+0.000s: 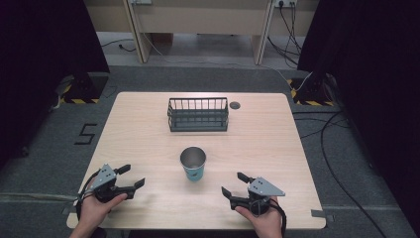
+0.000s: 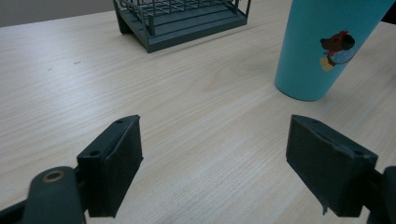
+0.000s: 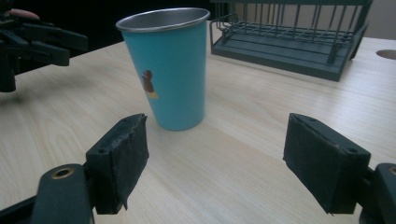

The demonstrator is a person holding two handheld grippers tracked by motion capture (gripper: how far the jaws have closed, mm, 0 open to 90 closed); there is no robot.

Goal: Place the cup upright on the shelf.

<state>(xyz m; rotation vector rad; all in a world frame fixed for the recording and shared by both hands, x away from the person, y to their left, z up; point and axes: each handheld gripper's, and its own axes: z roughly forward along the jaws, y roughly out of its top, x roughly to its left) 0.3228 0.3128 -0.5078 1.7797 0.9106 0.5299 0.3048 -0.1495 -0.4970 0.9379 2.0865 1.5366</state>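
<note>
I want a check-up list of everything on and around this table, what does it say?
Surface: light wooden table, with a round hole near the far edge.
Job's things: teal cup with a metal rim, upright, mid-table; dark wire rack behind it, apart.
Clutter: nothing seen.
Grippers: left tool and right tool both open, holding nothing, either side of the cup.
Cables: black cables on the floor at right.
Surroundings: grey floor, black curtains on both sides.
</note>
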